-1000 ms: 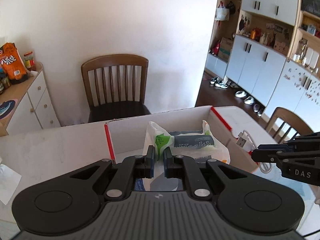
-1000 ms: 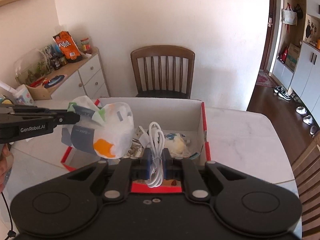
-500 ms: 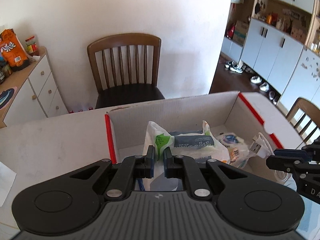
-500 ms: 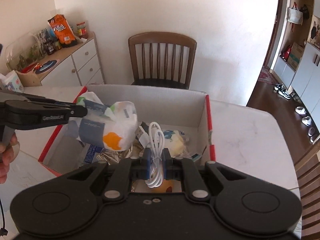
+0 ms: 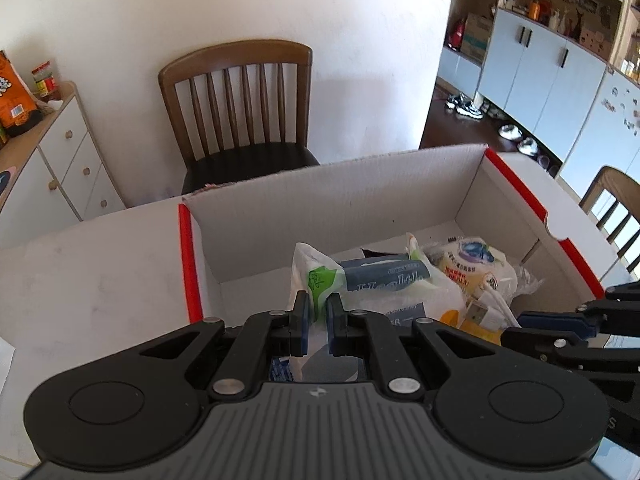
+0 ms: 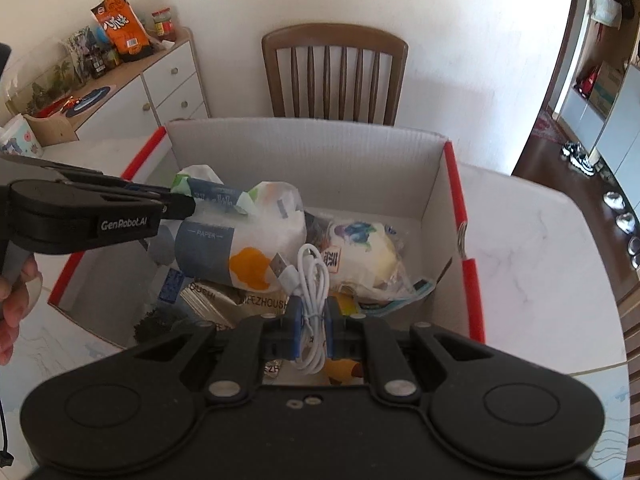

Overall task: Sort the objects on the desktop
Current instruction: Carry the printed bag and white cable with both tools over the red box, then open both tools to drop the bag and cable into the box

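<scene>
Cardboard box [image 6: 304, 160], white inside with red-edged rim, standing on the pale table [image 6: 532, 248] in front of a wooden chair [image 6: 336, 68] — the receptacle into which the desktop objects are being sorted. The left gripper [image 5: 316, 314] pinches the top fold of a plastic-wrapped tissue pack [image 6: 244, 236], which hangs over the left half of the box, above packets already lying on its floor. The right gripper [image 6: 311, 320] has its fingers pressed on a coiled white USB cable [image 6: 310, 276], the loops and plug rising beyond the fingertips over the near middle of the box, just beside a wrapped roll [image 6: 360, 252] resting inside. Step in hand, as judged: both items are carried over the box and are about to be deposited. The next move calls for lowering each load until it is clear of the rim and close to the contents, then spreading the fingers — the cable is likely to snag on a pad, so a clean, wide release matters.
</scene>
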The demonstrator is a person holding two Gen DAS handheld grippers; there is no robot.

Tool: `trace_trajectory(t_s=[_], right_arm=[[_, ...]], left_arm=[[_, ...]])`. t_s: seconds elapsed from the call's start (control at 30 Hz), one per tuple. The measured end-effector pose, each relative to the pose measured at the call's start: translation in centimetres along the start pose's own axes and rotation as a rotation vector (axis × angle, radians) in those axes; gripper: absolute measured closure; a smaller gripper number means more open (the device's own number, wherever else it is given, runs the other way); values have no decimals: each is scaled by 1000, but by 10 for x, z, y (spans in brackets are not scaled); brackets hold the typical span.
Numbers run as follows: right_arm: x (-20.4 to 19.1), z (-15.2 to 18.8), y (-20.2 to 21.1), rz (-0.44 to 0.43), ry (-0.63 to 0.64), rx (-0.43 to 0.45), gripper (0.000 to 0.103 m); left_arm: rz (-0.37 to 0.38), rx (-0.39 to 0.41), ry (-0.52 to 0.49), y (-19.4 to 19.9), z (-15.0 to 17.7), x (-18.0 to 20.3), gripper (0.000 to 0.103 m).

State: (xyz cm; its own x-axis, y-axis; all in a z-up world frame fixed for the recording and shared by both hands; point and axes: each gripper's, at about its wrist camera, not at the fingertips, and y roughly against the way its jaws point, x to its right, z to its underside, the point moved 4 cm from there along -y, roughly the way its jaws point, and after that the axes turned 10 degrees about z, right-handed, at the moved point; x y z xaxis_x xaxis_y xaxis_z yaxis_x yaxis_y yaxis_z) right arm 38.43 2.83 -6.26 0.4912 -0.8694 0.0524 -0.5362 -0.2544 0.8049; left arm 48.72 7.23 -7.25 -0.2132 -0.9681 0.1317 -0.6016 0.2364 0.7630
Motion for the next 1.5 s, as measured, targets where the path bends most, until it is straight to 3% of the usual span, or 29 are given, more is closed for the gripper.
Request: trace_trajectory(t_s=[0.23,0.53,0.7,0.8,0.87,0.9,1.5], right_arm=[[9,6,-12,-14,-34,-42,92],[15,11,-9,-12,-46,-43,82],[19,13,-4,-17,-56,-40,70],[21,13,1,-21,-59,-31,63],[23,12,5,-22,-61,-25,62],[23,11,6,-22,-60,-23,61],[27,10,38,-40,-67,26,46]], left_arm=[[9,-44,0,-11,3,-2,95],[-1,-107,13,-16,11,-2,93],[-7,-122,25,-10,16,-1,87],[-8,-125,22,-6,16,0,73],[-7,-120,19,-1,16,2,51],[-8,-111,18,2,17,3,33],[39,-70,7,44,26,22,27]])
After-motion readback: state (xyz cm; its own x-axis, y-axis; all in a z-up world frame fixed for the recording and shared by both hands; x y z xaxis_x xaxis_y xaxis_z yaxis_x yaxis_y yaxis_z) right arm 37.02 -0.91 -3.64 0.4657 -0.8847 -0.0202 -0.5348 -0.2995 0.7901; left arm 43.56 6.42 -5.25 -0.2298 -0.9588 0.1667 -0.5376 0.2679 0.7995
